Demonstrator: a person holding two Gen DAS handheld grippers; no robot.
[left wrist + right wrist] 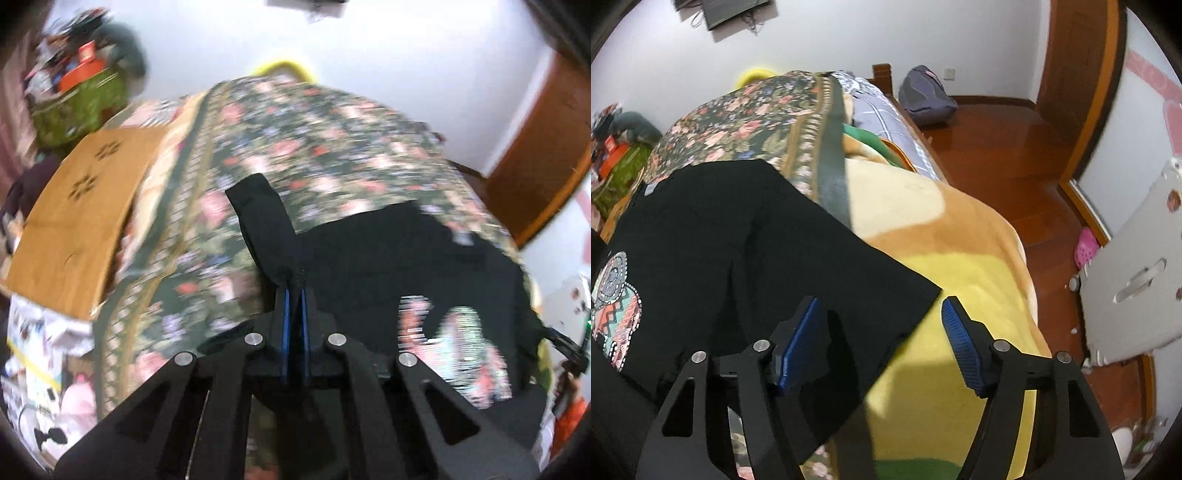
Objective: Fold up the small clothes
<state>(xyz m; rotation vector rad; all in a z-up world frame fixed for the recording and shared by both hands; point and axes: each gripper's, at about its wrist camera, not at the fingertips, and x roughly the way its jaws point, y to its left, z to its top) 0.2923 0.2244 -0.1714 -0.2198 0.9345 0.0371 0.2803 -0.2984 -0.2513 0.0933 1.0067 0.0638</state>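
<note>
A black T-shirt (388, 251) with a colourful print lies on a floral bedspread (295, 129). My left gripper (294, 291) is shut on the T-shirt at the base of its left sleeve (258, 214), which sticks up and away from the fingers. In the right wrist view the T-shirt (738, 236) spreads to the left, its print (617, 306) at the far left edge. My right gripper (879, 314) is open and empty, its left finger over the shirt's right sleeve corner (908, 306) and its right finger over a yellow blanket (960, 280).
A brown cardboard box (81, 221) sits at the bed's left side, with a cluttered green bag (77, 107) behind it. A wooden floor (1015, 147), a backpack (923, 96), a wooden door (1078, 74) and a white board (1137, 280) lie to the right of the bed.
</note>
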